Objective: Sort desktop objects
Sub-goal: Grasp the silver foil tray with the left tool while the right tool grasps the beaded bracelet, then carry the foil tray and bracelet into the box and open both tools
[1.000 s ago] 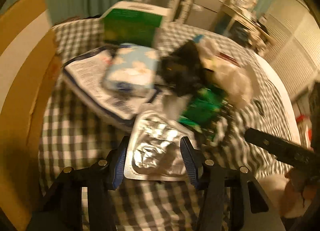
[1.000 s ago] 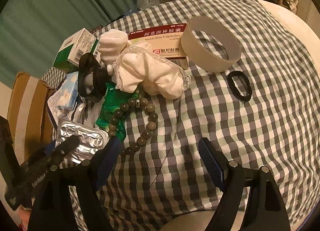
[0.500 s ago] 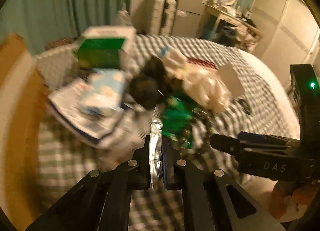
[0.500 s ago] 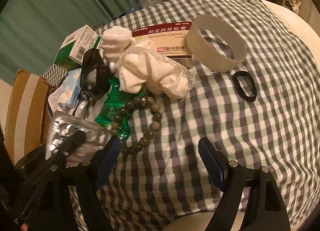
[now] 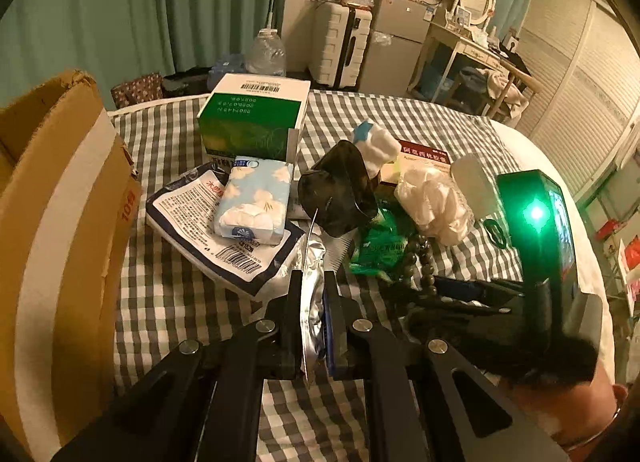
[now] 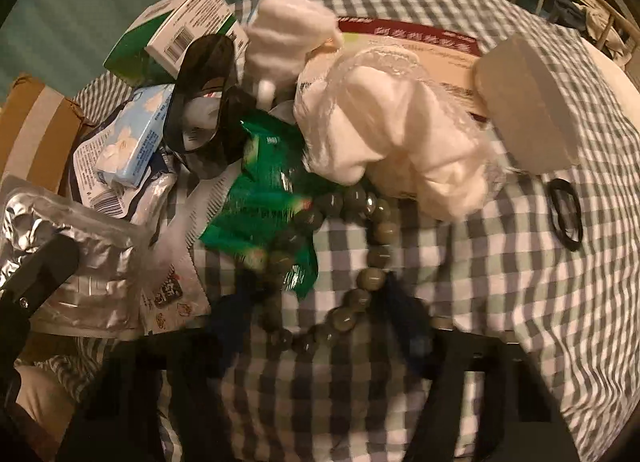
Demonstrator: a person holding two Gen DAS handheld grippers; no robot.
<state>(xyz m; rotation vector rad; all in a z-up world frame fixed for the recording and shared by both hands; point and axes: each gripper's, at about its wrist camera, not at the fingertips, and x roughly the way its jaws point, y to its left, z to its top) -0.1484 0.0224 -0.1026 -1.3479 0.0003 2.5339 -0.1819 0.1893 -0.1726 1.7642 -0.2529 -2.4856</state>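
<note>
My left gripper [image 5: 313, 286] is shut on a silver blister pack [image 5: 314, 262], which stands on edge between its pads just above the checked tablecloth [image 5: 168, 294]. The right wrist view shows the same pack [image 6: 80, 246] at the left edge. My right gripper [image 6: 320, 318] points down over a bracelet of grey-green beads [image 6: 372, 278]. Its jaws are closing, with the bracelet's near loop lying between the blurred fingers. I cannot see the pads pressing on the beads.
A cardboard box [image 5: 52, 222] stands at the left. On the cloth lie a green carton [image 5: 252, 122], a tissue pack [image 5: 256, 198], a printed pouch [image 5: 188, 210], a green sachet [image 6: 260, 198], white cloth [image 6: 400, 134], a tape roll [image 6: 528, 102] and a black hair tie [image 6: 564, 214].
The left gripper closed on the blister pack, which lay flat, and lifted it on edge. The right gripper moved over the bead bracelet and its jaws narrowed.
</note>
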